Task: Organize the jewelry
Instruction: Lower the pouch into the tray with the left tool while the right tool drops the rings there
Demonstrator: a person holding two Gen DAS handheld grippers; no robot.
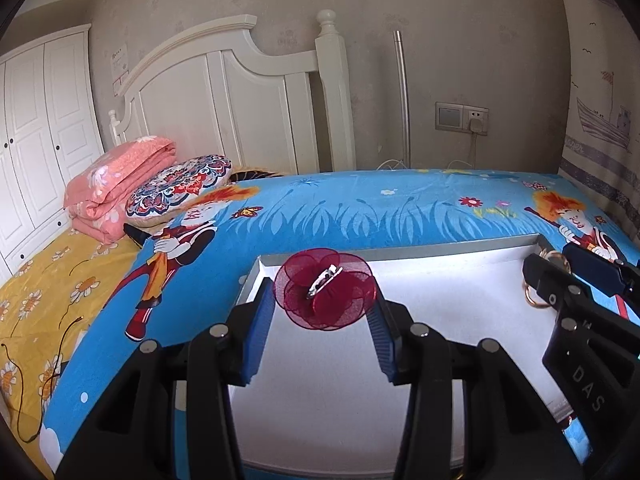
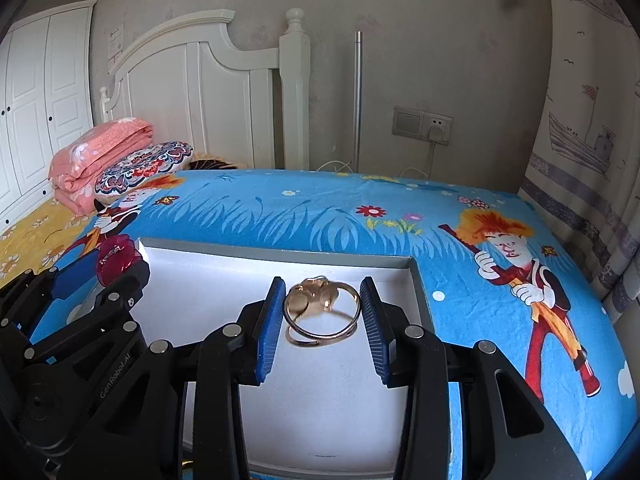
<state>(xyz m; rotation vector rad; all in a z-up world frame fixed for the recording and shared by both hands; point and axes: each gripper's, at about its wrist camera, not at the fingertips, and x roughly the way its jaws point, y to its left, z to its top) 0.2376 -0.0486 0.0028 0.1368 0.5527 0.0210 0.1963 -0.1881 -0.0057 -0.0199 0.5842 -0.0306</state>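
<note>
A shallow white box [image 1: 440, 250] lies on the blue cartoon bedsheet; it also shows in the right wrist view [image 2: 280, 254]. My left gripper [image 1: 325, 300] is shut on a dark red fabric flower clip [image 1: 340, 304] with a silver clasp, held over the box's left part. My right gripper [image 2: 322, 308] is shut on a gold bangle [image 2: 320, 336] with a gold ornament, held over the box's right part. Each gripper shows in the other's view: the right gripper [image 1: 556, 276] with the bangle [image 1: 534, 300], the left gripper [image 2: 100, 268] with the flower [image 2: 118, 258].
A folded pink quilt [image 1: 116, 184] and a patterned round cushion [image 1: 176, 188] lie at the bed's head by the white headboard [image 1: 224, 92]. A black cord [image 1: 44, 364] lies on the yellow sheet. A wall socket [image 1: 462, 118] and curtain [image 2: 580, 160] stand behind.
</note>
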